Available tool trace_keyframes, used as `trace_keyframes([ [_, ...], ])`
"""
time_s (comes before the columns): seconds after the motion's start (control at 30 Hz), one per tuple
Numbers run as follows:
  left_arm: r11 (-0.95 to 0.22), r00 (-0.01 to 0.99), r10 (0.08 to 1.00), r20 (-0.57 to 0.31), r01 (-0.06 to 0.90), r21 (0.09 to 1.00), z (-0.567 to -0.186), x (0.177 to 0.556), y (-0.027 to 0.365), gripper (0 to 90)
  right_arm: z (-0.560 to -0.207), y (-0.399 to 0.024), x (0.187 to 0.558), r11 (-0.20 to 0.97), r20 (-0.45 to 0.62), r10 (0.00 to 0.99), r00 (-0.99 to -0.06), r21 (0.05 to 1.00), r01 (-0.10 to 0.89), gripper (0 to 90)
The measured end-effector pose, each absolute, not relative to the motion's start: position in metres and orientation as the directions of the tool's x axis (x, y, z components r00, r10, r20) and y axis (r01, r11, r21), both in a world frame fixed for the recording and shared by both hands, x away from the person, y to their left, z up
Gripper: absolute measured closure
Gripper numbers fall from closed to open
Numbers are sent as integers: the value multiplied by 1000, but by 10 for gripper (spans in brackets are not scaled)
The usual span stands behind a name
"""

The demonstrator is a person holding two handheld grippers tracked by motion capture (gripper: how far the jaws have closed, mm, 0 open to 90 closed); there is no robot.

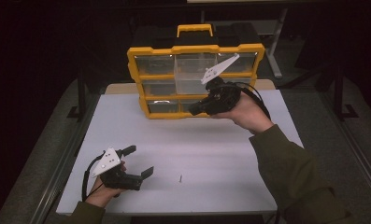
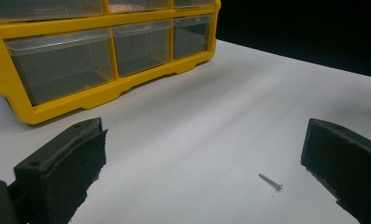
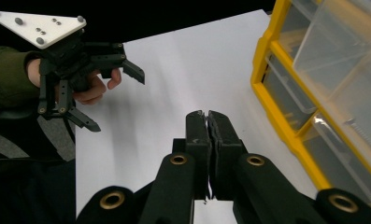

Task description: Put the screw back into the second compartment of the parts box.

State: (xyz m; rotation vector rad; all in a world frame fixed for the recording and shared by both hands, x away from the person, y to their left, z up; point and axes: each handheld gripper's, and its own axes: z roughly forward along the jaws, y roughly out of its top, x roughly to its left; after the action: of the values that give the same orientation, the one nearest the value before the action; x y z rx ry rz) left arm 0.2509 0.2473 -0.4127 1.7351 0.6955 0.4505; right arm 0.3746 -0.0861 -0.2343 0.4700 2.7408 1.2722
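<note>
At the left edge of the table [image 1: 127,121] my left gripper [image 1: 140,162] rests low, its jaws spread wide with nothing between them; my wrist and sleeve are cut off by the bottom of the high view. Just right of it lies a small screw [image 1: 180,178], a thin dark mark from above. In the left gripper view it lies on bare white table near the right jaw, touching neither. Farther right my right gripper [image 1: 195,108] is held up in front of the yellow drawer cabinet [image 1: 150,49], jaws pressed together and empty, blocking part of the lower drawers. One clear drawer [image 1: 190,74] stands pulled out; I cannot make out what the bins hold.
</note>
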Motion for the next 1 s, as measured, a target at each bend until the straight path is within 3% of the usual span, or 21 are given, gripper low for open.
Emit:
trace_keyframes([
  [1.0,-189,753,657,-43,219,957,-412,251,248,0,-181,-98,409,542,52,385,-921,796,272,870],
])
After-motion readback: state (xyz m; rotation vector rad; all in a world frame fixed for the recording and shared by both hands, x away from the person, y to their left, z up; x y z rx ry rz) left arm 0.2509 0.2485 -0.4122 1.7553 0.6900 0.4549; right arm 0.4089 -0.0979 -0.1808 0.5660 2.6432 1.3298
